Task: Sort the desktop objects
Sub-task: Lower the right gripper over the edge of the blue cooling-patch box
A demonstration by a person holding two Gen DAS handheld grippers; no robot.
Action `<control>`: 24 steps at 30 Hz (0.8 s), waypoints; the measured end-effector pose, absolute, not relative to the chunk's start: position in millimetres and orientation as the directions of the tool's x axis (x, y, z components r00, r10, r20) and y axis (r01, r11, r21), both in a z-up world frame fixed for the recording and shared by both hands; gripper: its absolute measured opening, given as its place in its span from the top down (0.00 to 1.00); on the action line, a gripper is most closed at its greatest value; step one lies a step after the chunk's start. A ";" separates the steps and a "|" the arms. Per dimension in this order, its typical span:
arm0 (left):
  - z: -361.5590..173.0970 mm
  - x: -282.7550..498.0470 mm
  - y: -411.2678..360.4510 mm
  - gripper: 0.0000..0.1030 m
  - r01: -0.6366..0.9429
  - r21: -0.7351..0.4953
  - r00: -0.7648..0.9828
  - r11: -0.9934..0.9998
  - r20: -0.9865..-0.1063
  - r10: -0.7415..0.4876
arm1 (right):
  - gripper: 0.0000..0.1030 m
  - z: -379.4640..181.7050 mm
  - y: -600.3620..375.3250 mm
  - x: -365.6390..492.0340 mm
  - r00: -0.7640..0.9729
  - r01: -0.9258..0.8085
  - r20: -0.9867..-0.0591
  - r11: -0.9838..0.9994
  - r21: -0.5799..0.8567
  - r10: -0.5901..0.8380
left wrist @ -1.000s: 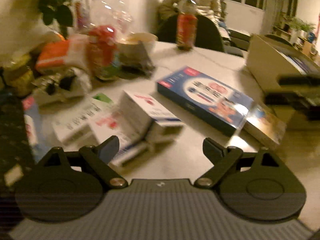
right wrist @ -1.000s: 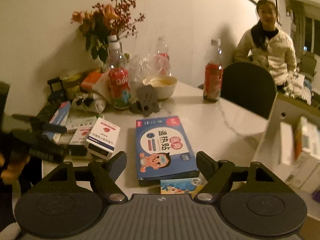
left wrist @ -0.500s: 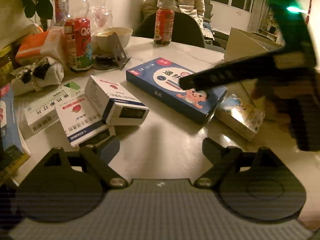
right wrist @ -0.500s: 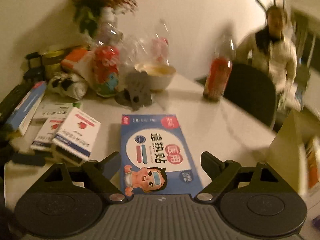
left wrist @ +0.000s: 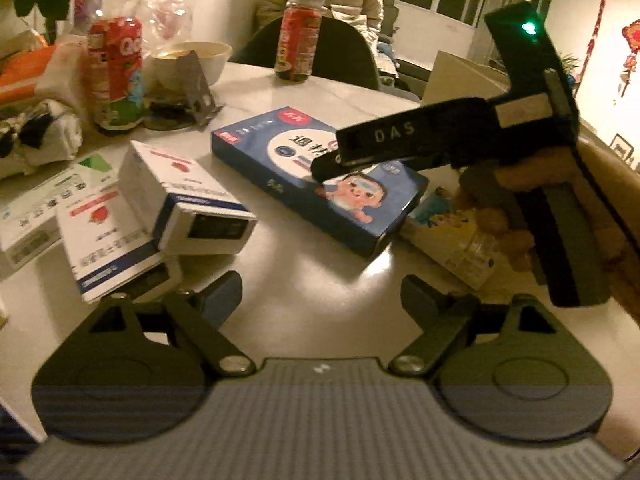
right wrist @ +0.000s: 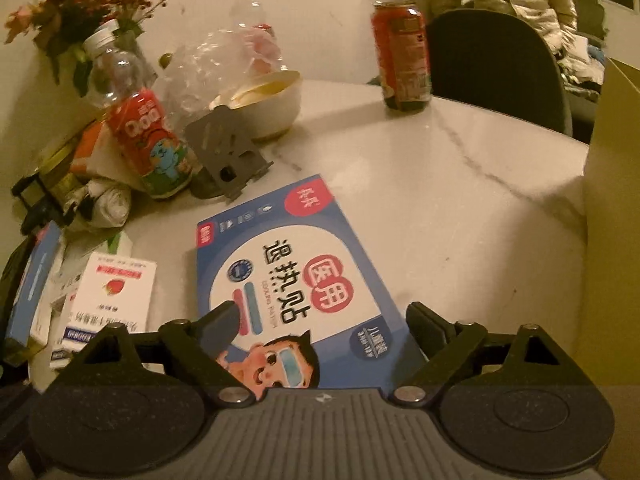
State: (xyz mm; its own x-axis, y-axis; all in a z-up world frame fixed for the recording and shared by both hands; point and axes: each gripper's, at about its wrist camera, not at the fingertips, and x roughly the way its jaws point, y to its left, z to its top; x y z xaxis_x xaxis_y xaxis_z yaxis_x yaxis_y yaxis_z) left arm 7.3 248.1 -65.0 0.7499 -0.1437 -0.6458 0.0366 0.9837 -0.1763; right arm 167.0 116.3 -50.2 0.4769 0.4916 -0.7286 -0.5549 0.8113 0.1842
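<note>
Right gripper (right wrist: 320, 320) hovers over the blue box (right wrist: 296, 280) — both grippers' fingers spread, empty.

On the pale marbled surface (right wrist: 460, 208), the flat blue cardboard box (right wrist: 280, 280) lies centrally; white cardboard medicine boxes (right wrist: 116, 296) lie left of it, a cream ceramic bowl (right wrist: 272, 104) behind.

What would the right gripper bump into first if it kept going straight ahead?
Probably the blue box: the open right gripper points along it, fingers either side above its near end. How high it hovers is unclear.
</note>
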 end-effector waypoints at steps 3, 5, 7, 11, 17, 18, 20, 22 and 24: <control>-66.3 14.3 246.1 0.17 0.055 -0.178 0.746 0.983 -0.646 -0.159 | 0.14 -48.7 114.6 161.7 0.464 -0.569 -0.730 0.800 0.190 0.503; -67.3 19.2 244.6 0.17 0.069 -0.182 0.745 0.981 -0.645 -0.172 | 0.17 -47.3 113.1 159.1 0.455 -0.573 -0.731 0.796 0.197 0.509; -68.5 23.5 242.9 0.17 0.082 -0.183 0.744 0.980 -0.643 -0.183 | 0.20 -46.0 112.4 154.7 0.445 -0.577 -0.734 0.791 0.202 0.512; -70.7 30.8 239.5 0.17 0.108 -0.183 0.745 0.977 -0.635 -0.201 | 0.21 -44.7 113.4 145.9 0.420 -0.598 -0.740 0.774 0.209 0.525; -71.3 30.9 237.0 0.13 0.100 -0.148 0.750 0.984 -0.639 -0.173 | 0.27 -42.8 111.7 137.8 0.363 -0.602 -0.738 0.748 0.279 0.568; -70.8 28.7 237.4 0.13 0.100 -0.145 0.750 0.984 -0.640 -0.170 | 0.27 -42.1 110.5 136.8 0.359 -0.597 -0.737 0.748 0.290 0.573; -70.3 23.5 237.3 0.13 0.102 -0.138 0.749 0.985 -0.641 -0.167 | 0.27 -36.5 106.5 131.0 0.358 -0.595 -0.722 0.741 0.311 0.591; -69.6 19.6 235.7 0.13 0.103 -0.130 0.748 0.986 -0.644 -0.162 | 0.27 -31.0 102.5 125.1 0.357 -0.594 -0.708 0.733 0.331 0.609; -68.7 15.5 234.3 0.13 0.103 -0.125 0.747 0.987 -0.646 -0.159 | 0.27 -25.4 98.4 119.2 0.356 -0.593 -0.693 0.725 0.351 0.627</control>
State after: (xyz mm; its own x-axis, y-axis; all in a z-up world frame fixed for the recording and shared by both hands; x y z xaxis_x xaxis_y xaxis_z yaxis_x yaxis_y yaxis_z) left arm 15.5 234.3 -68.7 0.7466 -0.1592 -0.6459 0.1027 0.9869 -0.1245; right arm 119.2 98.4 -25.4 0.3562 0.6271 -0.6927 -0.5926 0.7248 0.3514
